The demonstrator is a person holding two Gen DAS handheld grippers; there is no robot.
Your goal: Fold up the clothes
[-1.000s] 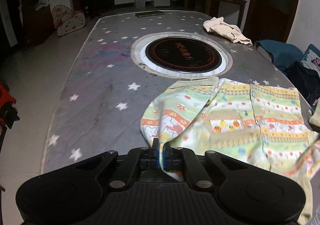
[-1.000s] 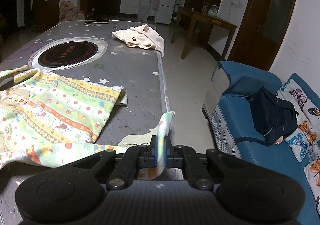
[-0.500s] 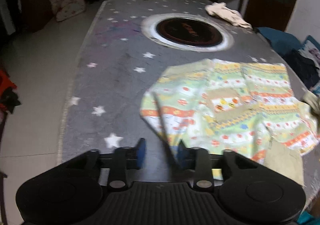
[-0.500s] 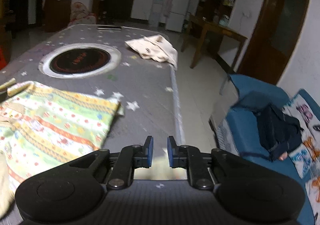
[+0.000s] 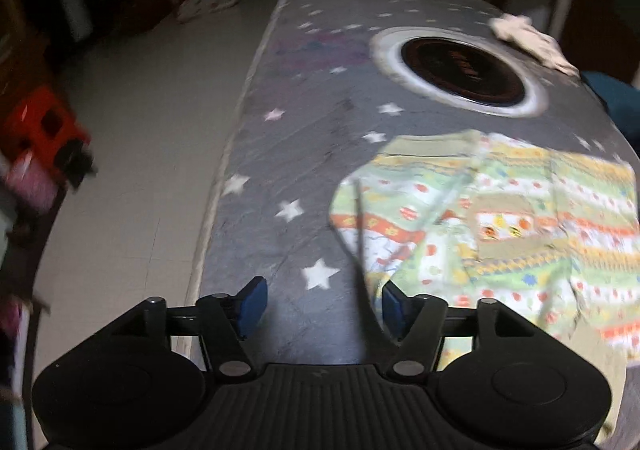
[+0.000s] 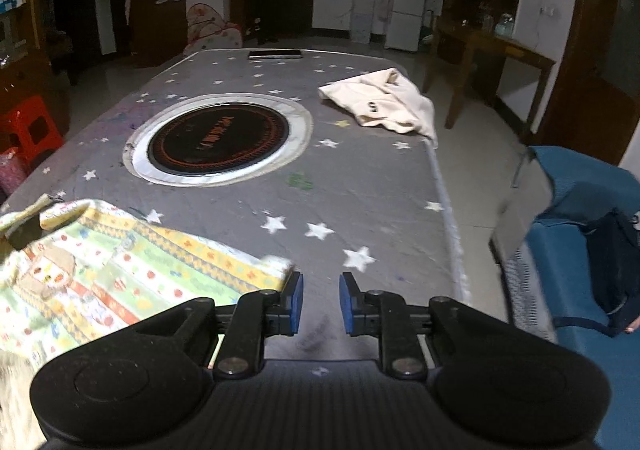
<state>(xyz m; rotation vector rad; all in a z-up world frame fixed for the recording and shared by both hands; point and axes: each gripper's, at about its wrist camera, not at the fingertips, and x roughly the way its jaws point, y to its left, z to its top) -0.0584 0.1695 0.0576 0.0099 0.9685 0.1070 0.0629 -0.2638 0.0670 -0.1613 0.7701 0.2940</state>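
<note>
Left gripper (image 5: 322, 304): jaws wide apart, nothing between the blue pads (image 5: 252, 300), hovering over the near left part of the table (image 5: 304, 154). Just right of it, the patterned garment (image 5: 500, 218), flat on the grey star-printed cover, one sleeve folded across the front, near edge reaching the right pad. Thin dark line standing up from the gripper across the cloth edge; cannot tell what. Left view blurred.

Right gripper (image 6: 320, 304): jaws apart, empty, above bare cover near the table's right edge. Garment (image 6: 132, 270) to its left, corner just beside the left pad (image 6: 295, 302), touching or not unclear.

Farther back, centre of table (image 6: 360, 178): round black disc (image 6: 218, 144) in a pale ring. Beyond it to the right, cream garment (image 6: 388, 102) crumpled at the table edge, partly hanging over. Far end: flat dark slab (image 6: 275, 54). Right of the table: blue sofa (image 6: 576, 210) with dark cloth on it. Left on the floor: red stool (image 6: 30, 126).
</note>
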